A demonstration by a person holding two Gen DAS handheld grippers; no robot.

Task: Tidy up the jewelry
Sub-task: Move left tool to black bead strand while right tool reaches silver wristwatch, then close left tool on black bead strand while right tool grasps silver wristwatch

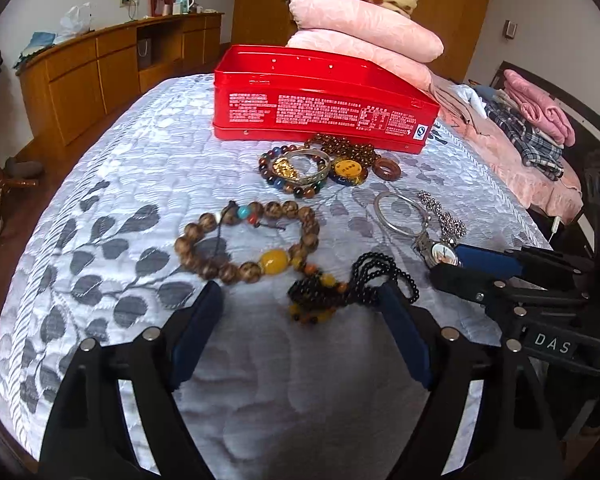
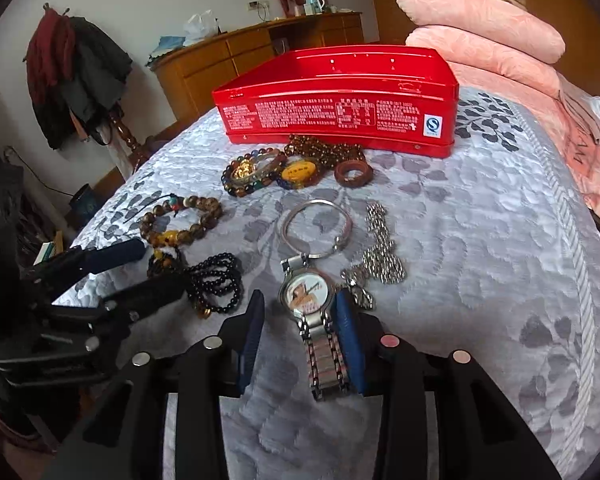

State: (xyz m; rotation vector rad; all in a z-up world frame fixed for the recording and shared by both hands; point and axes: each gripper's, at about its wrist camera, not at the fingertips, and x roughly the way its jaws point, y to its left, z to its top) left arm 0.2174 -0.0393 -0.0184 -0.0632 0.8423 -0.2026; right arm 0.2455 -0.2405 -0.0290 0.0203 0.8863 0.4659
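Right hand-held gripper (image 2: 300, 320) apparently straddles wristwatch (image 2: 306, 296), ungripped.

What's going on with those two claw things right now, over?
Left gripper open, fingers astride black bead necklace. Right gripper astride wristwatch, one finger touching, not clamped. Red tin unobstructed.

Ahead of the left gripper (image 1: 300, 308) the black beads (image 1: 352, 284) lie between its open fingers, one strand touching the right finger; the brown bracelet (image 1: 248, 240) lies just beyond. Bare bed (image 1: 100, 208) spreads to its left. The right gripper (image 1: 456, 264) crowds its right side. The watch (image 2: 312, 300) sits between the right gripper's fingers against the right one; the bangle (image 2: 316, 228) and chain (image 2: 380, 256) lie just ahead. Bed to its right is clear. The tin (image 2: 340, 112) blocks the far end, more jewelry heaped against it.
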